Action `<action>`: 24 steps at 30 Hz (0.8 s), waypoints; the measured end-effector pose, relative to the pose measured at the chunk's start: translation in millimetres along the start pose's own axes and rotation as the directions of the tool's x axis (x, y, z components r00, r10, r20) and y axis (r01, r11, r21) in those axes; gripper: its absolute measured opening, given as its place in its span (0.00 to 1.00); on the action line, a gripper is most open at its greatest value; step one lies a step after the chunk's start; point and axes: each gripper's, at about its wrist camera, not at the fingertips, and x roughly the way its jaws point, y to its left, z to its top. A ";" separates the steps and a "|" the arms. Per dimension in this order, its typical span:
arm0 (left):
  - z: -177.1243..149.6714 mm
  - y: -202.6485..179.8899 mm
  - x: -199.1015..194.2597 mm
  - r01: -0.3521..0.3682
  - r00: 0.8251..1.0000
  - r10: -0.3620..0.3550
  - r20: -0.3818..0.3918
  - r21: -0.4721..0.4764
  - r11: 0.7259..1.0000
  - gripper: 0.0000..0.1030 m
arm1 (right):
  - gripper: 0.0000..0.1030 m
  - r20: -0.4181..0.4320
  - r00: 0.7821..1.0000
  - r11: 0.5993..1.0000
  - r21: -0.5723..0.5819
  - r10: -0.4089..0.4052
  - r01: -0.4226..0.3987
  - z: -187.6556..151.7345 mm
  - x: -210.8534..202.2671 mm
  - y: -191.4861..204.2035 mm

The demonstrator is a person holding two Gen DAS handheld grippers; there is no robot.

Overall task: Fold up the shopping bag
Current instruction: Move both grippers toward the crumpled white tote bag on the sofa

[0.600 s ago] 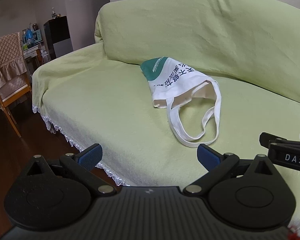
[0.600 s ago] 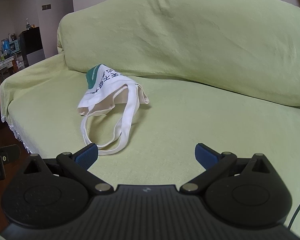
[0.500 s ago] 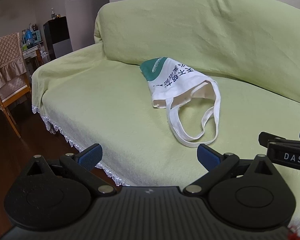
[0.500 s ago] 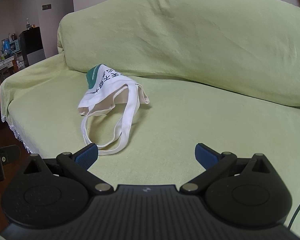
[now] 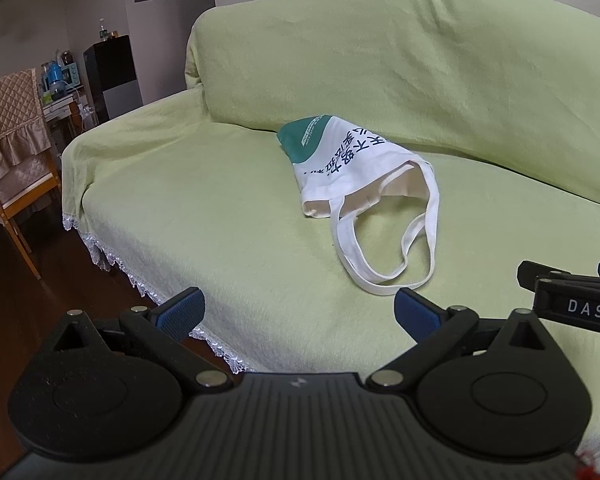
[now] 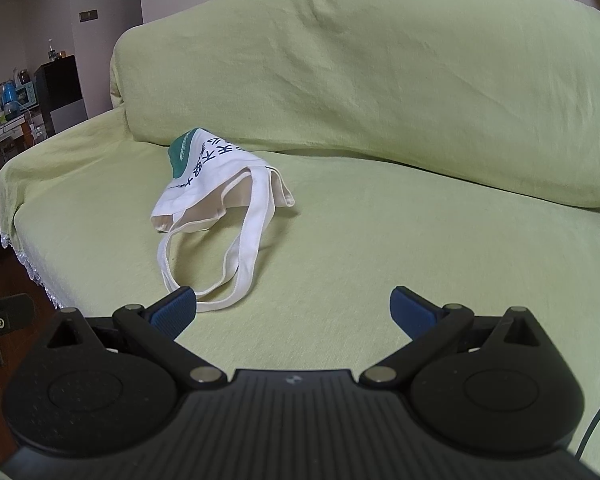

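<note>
Green sofa [image 5: 204,216], one shopping bag [image 5: 352,160]

One white canvas shopping bag [image 5: 352,164] with a green base and dark blue lettering lies on the seat, and it has two long white handles [image 5: 384,256]. There is one sofa [image 5: 228,216], under one pale green cover with a single strip of white lace trim [image 5: 112,256] along its front edge. Two grippers are in view, the left gripper [image 5: 298,310] and the right gripper [image 6: 292,308], each with two blue fingertip pads [image 5: 182,312]. One wooden chair [image 5: 14,184] with a quilted brown cover stands on the floor, and one black cabinet [image 5: 112,68] stands by the far wall.
</note>
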 end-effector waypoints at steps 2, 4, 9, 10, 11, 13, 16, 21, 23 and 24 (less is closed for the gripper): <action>0.1 0.4 -2.3 0.001 1.000 -0.001 0.002 0.001 1.000 0.99 | 0.99 -0.001 1.000 1.000 0.003 0.001 -0.001 0.6 0.2 -1.5; -0.5 1.5 -4.0 0.000 1.000 0.000 0.003 0.001 1.000 0.99 | 0.99 -0.002 1.000 1.000 0.009 0.005 -0.005 1.8 0.7 -3.7; -0.8 2.3 -6.6 0.001 1.000 -0.001 0.008 0.002 1.000 0.99 | 0.99 -0.003 1.000 1.000 0.014 0.027 -0.027 3.7 -1.2 -7.9; -1.4 2.5 -7.5 0.002 1.000 -0.002 0.010 0.001 1.000 0.99 | 0.99 0.000 1.000 0.999 0.015 0.031 -0.031 3.6 -2.6 -8.7; -2.0 2.5 -8.2 0.003 1.000 -0.003 0.011 -0.001 1.000 0.99 | 0.99 0.003 0.999 0.999 0.015 0.033 -0.033 2.4 -5.5 -9.4; -2.6 2.1 -9.2 0.004 1.000 -0.004 0.011 -0.001 1.000 0.99 | 0.99 0.007 0.999 0.999 0.013 0.033 -0.033 2.2 -7.1 -10.7; -2.9 -0.4 -10.0 0.007 1.000 -0.007 0.013 0.004 1.000 0.99 | 0.99 0.010 1.000 0.999 0.020 0.025 -0.025 1.6 -5.8 -13.5; -3.2 -3.2 -13.1 0.021 0.998 -0.022 0.062 0.028 0.999 0.99 | 0.99 0.008 0.998 0.995 0.078 0.059 -0.060 3.0 -0.6 -21.5; -2.4 -4.9 -12.7 0.021 0.997 -0.024 0.076 0.037 0.999 0.99 | 0.99 0.022 0.997 0.994 0.086 0.069 -0.071 2.6 -0.9 -23.6; -1.1 -6.4 -12.2 0.020 0.997 -0.023 0.077 0.041 0.999 0.99 | 0.99 0.030 0.997 0.994 0.085 0.069 -0.071 2.1 -1.3 -23.9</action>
